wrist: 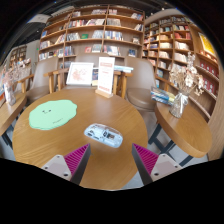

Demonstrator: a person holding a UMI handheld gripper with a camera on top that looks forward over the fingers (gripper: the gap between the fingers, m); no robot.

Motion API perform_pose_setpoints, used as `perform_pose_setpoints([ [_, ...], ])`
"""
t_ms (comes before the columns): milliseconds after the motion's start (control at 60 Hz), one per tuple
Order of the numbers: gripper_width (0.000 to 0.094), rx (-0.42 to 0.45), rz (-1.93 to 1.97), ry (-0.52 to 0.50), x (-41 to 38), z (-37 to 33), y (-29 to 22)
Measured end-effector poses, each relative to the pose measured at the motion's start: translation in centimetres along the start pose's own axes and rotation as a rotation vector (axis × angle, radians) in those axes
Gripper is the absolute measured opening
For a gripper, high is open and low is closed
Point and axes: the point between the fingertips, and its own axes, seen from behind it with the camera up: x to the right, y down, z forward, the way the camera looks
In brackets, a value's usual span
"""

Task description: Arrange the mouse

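A light grey and white mouse lies on the round wooden table, just ahead of my fingers and slightly left of the midline. A pale green mouse mat lies on the table to the left, beyond the left finger. My gripper is open and empty, its pink pads wide apart above the table's near edge. Nothing is between the fingers.
Upright display cards and a booklet stand at the table's far side. Another wooden table with a glass vase is at the right. Bookshelves line the back wall. A chair stands at the left.
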Motion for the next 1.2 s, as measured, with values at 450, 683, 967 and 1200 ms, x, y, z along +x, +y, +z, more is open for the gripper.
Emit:
perform_pose_setpoints([
  [450, 0.0847, -0.062, 0.022, -0.002, 0.6, 7.5, -3.2],
  [683, 0.084, -0.086, 0.074, -0.005, 1.3, 10.0, -4.4],
  [967, 0.0465, -0.078, 0.102, 0.004, 1.3, 11.2, -4.9],
  [1200, 0.0405, -0.031, 0.139, -0.005, -0.3, 8.2, -9.3],
])
